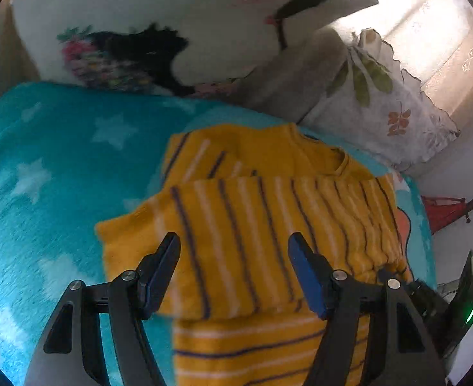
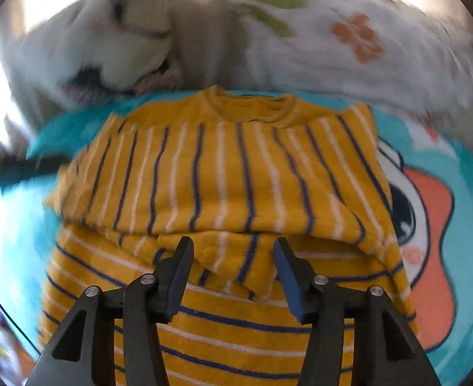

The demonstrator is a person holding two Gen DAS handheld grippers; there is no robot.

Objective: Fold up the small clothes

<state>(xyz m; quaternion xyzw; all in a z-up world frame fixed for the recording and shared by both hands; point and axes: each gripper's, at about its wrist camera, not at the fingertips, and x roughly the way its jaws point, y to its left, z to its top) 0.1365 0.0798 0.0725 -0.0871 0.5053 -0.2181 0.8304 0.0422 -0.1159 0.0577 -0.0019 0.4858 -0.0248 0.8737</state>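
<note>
While the yellow striped shirt (image 2: 223,173) lies on the teal blanket (image 1: 43,167) just below the pillows (image 1: 146,16), both sleeves look folded in; your left gripper (image 1: 235,247) and right gripper (image 2: 233,254) hang spread, holding nothing. You probably still owe the lengthwise fold.

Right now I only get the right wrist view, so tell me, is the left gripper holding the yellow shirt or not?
Observer: No. The left gripper is open above the yellow striped shirt, gripping nothing.
Operator: What's on the blanket to the left of the shirt?
Observer: Only bare teal blanket with white stars.
Operator: And the pillow on the left, what's printed on it?
Observer: The white pillow shows a black figure with a flower wreath; the motif is blurred.
</note>
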